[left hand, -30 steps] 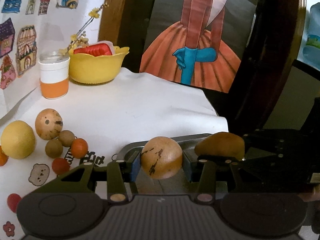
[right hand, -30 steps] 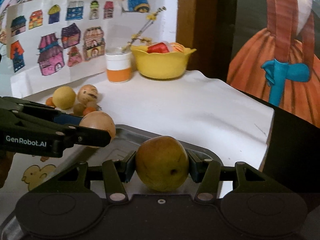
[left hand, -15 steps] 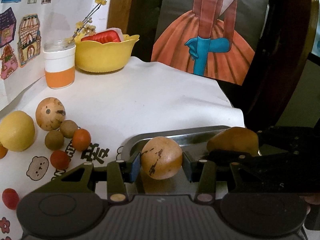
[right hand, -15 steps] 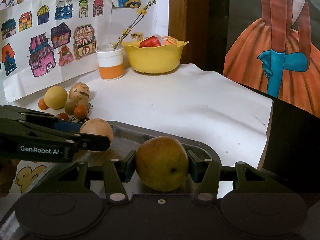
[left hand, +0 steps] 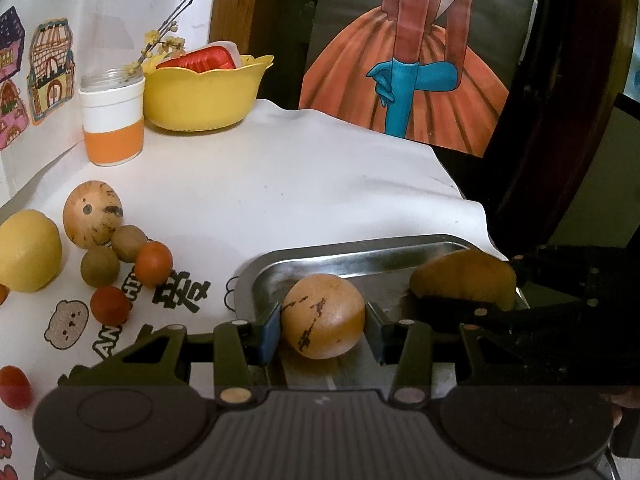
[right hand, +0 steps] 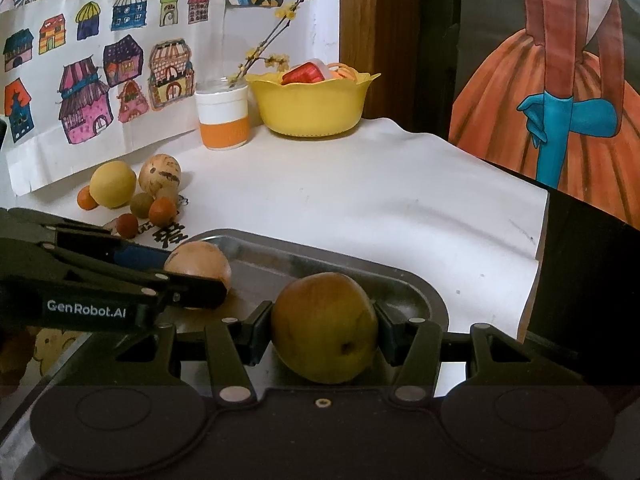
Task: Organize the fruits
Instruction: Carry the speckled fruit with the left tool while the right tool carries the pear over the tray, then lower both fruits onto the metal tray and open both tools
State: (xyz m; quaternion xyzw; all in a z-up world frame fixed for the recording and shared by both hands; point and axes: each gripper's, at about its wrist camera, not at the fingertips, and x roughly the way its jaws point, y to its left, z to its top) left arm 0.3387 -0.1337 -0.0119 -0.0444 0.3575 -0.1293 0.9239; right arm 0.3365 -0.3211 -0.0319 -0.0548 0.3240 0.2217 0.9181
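— Steel tray [right hand: 416,292] low at six o'clock, rim just under both loads. Left gripper [left hand: 323,322] pinching a tan, dark-flecked round fruit [left hand: 323,316] between its blue pads; right gripper [right hand: 324,330] clamped on a greenish-brown pear [right hand: 325,328]. Both fruits above the tray floor, possibly touching it; hard to tell from either wrist view.

— Best way to set them down?

— Lower until each fruit bears on the metal, then spread the jaws slowly. No dropping: round fruit likely to roll on a smooth pan. Pear probably steadier laid on its side.

— Spacing?

— Flecked fruit toward nine o'clock in the right wrist view, pear at centre; near each other, not touching. Worth keeping that gap so fingers clear on opening.

— Left on the cloth?

— Cluster at nine to ten o'clock in the left wrist view: yellow fruit [left hand: 28,251], second flecked fruit [left hand: 93,214], two small brown ones, several small orange-red ones. Well apart from the tray. Yellow bowl [left hand: 204,96] and orange-banded cup [left hand: 113,120] back at eleven o'clock, out of the way.

— Retreat?

— Straight back toward six, jaws wide, no nudging the fruit.
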